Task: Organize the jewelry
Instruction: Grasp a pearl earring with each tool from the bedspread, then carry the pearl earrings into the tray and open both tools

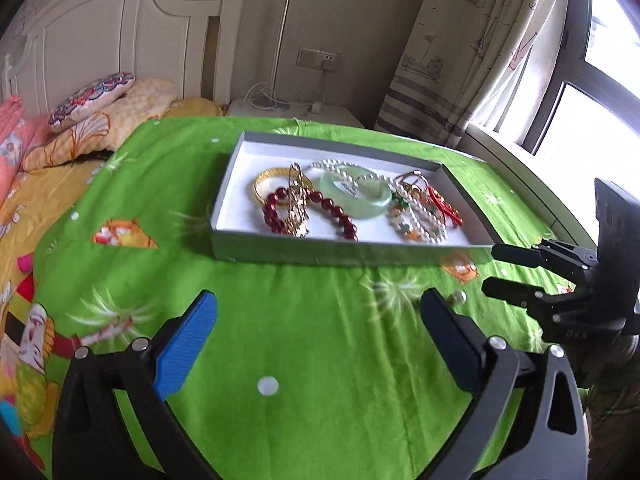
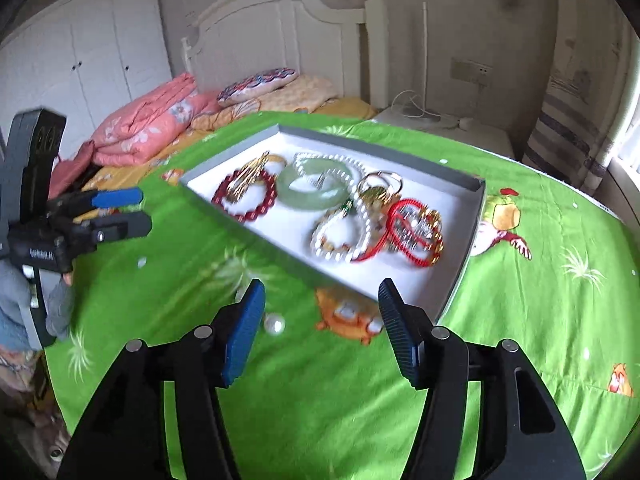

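Note:
A grey tray (image 1: 280, 250) with a white floor sits on a green blanket and holds several pieces of jewelry: a jade bangle (image 1: 356, 194), a red bead bracelet (image 1: 312, 214), a gold bangle (image 1: 266, 184), pearl strands (image 1: 420, 220). It also shows in the right wrist view (image 2: 466, 236), with the jade bangle (image 2: 312, 190) and a red cord piece (image 2: 412, 236). A loose pearl earring (image 2: 275, 323) lies on the blanket by my right gripper's left finger; it shows too in the left wrist view (image 1: 459, 297). My left gripper (image 1: 318, 312) and right gripper (image 2: 320, 300) are open and empty, in front of the tray.
The green blanket (image 1: 320, 360) covers the bed. Pillows (image 1: 92, 98) and a pink quilt (image 2: 148, 120) lie by the white headboard. A nightstand (image 1: 296, 110) with cables stands behind, curtains and a window to the right.

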Available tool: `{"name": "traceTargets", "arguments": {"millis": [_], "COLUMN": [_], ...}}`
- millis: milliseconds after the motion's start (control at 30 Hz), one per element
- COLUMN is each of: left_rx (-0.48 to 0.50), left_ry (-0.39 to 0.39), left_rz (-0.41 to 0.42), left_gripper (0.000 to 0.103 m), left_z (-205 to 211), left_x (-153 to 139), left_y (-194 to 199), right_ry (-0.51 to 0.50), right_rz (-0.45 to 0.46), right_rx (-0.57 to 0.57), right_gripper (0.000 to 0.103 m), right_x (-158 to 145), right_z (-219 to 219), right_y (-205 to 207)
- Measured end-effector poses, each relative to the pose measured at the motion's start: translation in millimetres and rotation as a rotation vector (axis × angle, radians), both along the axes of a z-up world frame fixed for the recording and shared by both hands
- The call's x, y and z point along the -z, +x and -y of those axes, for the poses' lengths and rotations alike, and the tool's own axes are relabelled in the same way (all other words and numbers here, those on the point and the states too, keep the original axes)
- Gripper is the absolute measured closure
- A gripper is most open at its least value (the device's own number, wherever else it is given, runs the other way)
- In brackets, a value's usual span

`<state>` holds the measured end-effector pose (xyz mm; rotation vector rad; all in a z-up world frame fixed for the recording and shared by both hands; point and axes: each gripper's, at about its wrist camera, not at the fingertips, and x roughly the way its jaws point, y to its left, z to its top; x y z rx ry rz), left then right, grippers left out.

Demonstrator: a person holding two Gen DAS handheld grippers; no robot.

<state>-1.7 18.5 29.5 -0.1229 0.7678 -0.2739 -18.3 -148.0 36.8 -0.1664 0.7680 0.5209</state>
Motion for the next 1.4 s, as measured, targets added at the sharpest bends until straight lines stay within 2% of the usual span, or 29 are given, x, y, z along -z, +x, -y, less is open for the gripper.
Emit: {"name": "traceTargets", "arguments": {"millis": [133, 200, 333, 433, 633, 767, 867, 1000, 1100, 1167, 1200, 1233, 1267, 1300, 1400], "left_rx": [0.015, 0.02, 0.039, 0.047, 0.119, 0.169, 0.201, 0.253, 0.249, 0.251, 0.269, 0.281, 0.286, 0.283, 0.282], "left_ry": [0.018, 0.015, 0.0, 0.003, 0.11, 0.132, 0.183, 0.221, 0.245, 0.272, 0.269, 0.274, 0.278, 0.282, 0.283], "left_rz": [-0.046, -0.035, -0.065, -0.059, -0.032, -0.055, -0.053, -0.077, -0.091, -0.08, -0.075, -0.069, -0.064, -0.062, -0.049], "left_gripper": [0.003, 0.003, 0.003, 0.003, 0.003, 0.003, 0.004, 0.024, 0.038, 0.046, 0.055, 0.071, 0.08, 0.084, 0.084], "left_z": [11, 12, 11, 12, 38, 59, 78, 101, 113, 120, 122, 124, 124, 125, 123], "left_x": [16, 16, 19, 19, 14, 15, 17, 22, 26, 28, 27, 27, 26, 26, 26], "left_y": [-6, -8, -3, -4, -7, 0, 7, 24, 37, 40, 39, 37, 35, 34, 30], "right_ry": [-0.106, -0.106, -0.089, -0.115, -0.131, -0.141, -0.115, 0.003, 0.104, 0.126, 0.133, 0.141, 0.147, 0.153, 0.153], "right_rz": [-0.007, -0.005, -0.033, -0.06, -0.046, -0.038, -0.039, -0.03, -0.029, -0.027, -0.027, -0.028, -0.028, -0.029, -0.025], "right_rx": [-0.065, -0.075, -0.107, -0.129, -0.147, -0.123, -0.048, 0.078, 0.119, 0.136, 0.138, 0.141, 0.145, 0.147, 0.146], "right_gripper": [0.056, 0.056, 0.062, 0.071, 0.089, 0.089, 0.089, 0.089, 0.089, 0.089, 0.089, 0.089, 0.089, 0.089, 0.089], "right_x": [16, 16, 20, 24, 24, 25, 22, 14, 10, 9, 8, 8, 8, 8, 7], "right_z": [-15, -20, -30, -38, -42, -41, -31, -3, 17, 25, 27, 30, 32, 33, 32], "right_y": [-16, -15, -8, -4, -10, -12, -14, -23, -31, -34, -34, -34, -35, -34, -36]}}
